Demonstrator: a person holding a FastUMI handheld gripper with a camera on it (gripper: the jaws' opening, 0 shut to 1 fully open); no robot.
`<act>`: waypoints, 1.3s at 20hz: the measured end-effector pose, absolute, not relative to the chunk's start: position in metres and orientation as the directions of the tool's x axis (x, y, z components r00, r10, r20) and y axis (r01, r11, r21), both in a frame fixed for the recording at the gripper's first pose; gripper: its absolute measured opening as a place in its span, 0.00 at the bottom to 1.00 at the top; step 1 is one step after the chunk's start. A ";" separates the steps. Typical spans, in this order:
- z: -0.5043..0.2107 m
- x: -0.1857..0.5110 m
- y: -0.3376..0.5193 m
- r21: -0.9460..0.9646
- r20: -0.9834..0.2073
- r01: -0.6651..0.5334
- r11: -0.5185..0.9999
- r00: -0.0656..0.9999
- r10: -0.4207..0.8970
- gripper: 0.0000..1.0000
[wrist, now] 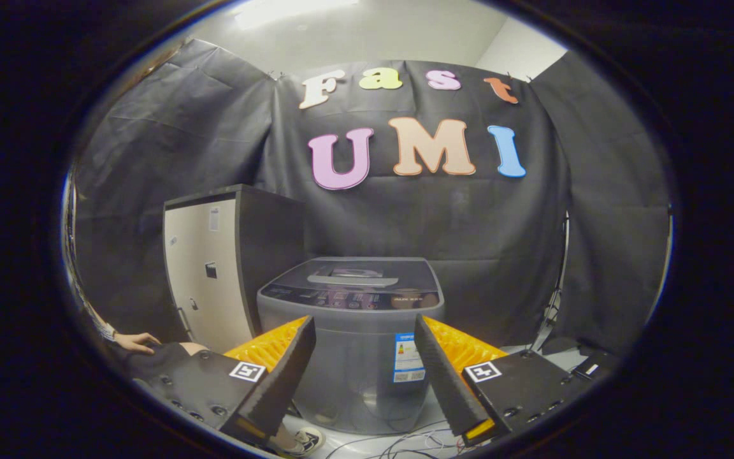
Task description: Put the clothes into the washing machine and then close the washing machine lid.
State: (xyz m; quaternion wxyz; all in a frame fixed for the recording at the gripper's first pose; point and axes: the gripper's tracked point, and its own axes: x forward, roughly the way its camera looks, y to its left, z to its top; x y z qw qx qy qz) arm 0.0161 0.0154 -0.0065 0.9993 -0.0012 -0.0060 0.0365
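- The gripper (364, 376) is seen held wide apart, released, with nothing between the two fingers (281, 376).
- Neither finger is touching anything; both are held off the floor, pointed toward the washing machine (349, 344).
- The washing machine, a grey top-loader, is found at 12 o'clock from the fingers, just beyond the tips and framed in the gap between them.
- Its lid (354, 275) is seen lying flat on top, shut, with a pale handle strip across the middle and a dark control panel (349, 298) along the front edge.
- A sticker (408, 357) is noted on the machine's front, toward the right finger.
- No clothes can be told apart with certainty. A dark mass is seen at about 9 o'clock of the left finger, but whether it is laundry or part of a person's clothing cannot be told.
- A hand (136, 342) is seen resting on that dark mass, at 9 o'clock from the left finger, with a patterned cuff at the wrist.
- A tall cabinet (214, 280) with a pale front and dark side is set at 10 o'clock from the machine, just beside it.
- A shoe (306, 440) is noted on the floor at 6 o'clock of the left finger, near the machine's base.
- Loose cables (405, 443) are seen lying on the pale floor at 6 o'clock of the machine.
- A thin stand (555, 299) is seen upright at 3 o'clock of the machine, against the cloth wall.
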 end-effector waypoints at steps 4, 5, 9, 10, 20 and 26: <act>-0.006 0.017 0.015 -0.003 0.013 -0.073 0.997 0.997 0.073 0.98; -0.005 0.017 0.015 -0.003 0.013 -0.073 0.997 0.997 0.073 0.98; -0.007 0.016 0.015 -0.003 0.014 -0.074 0.997 0.997 0.074 0.97; -0.006 0.017 0.015 -0.003 0.014 -0.073 0.997 0.997 0.073 0.97; -0.006 0.018 0.010 -0.004 0.015 -0.045 0.999 0.999 0.045 0.97; -0.006 0.021 0.008 -0.005 0.014 -0.027 1.000 1.000 0.027 0.97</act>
